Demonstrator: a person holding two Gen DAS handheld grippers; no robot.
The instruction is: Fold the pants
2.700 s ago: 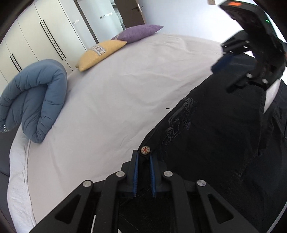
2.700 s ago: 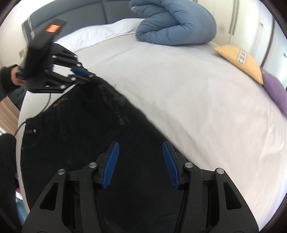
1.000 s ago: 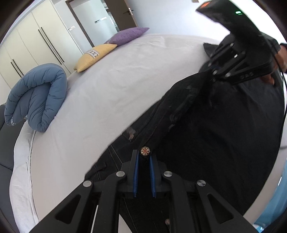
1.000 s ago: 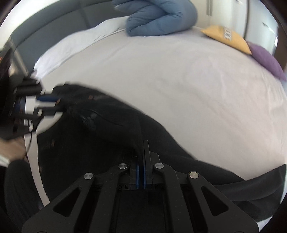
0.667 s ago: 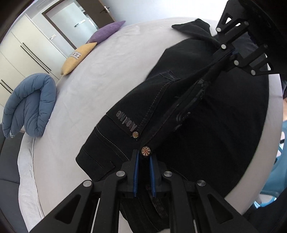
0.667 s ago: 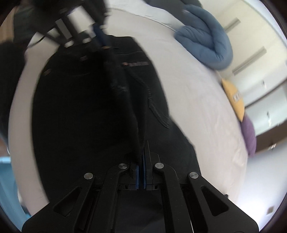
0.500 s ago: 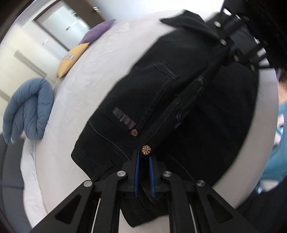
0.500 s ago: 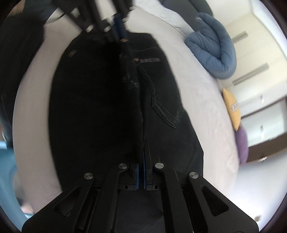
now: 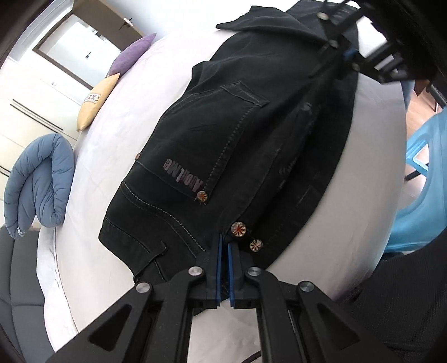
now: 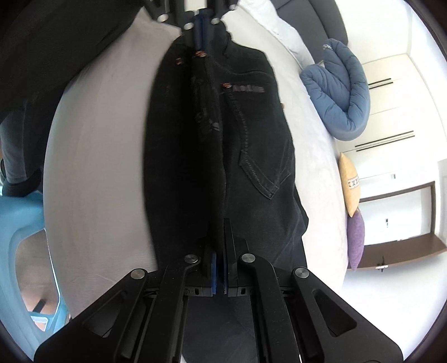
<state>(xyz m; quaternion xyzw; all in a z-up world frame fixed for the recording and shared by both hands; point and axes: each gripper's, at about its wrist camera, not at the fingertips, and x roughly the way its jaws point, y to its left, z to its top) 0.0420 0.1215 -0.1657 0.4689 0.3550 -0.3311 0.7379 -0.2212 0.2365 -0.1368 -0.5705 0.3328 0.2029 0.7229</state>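
Observation:
Black denim pants (image 9: 229,117) hang folded lengthwise over the near edge of the bed, back pocket and a printed label facing up; they also show in the right wrist view (image 10: 237,134). My left gripper (image 9: 225,245) is shut on the waistband by two metal buttons. My right gripper (image 10: 219,251) is shut on the fabric further down the pants, and shows in the left wrist view (image 9: 346,54). The left gripper shows in the right wrist view (image 10: 199,26). The fold ridge is stretched taut between them.
White bed sheet (image 9: 134,92) under the pants. Rolled blue duvet (image 9: 39,181), yellow pillow (image 9: 96,103) and purple pillow (image 9: 131,53) lie on the far side. A light blue plastic stool (image 9: 421,178) stands beside the bed. Wardrobes and a door are behind.
The right gripper went from open to shut on the pants. Both grippers lifted the near side and folded it over, then carried the taut pants toward the bed edge.

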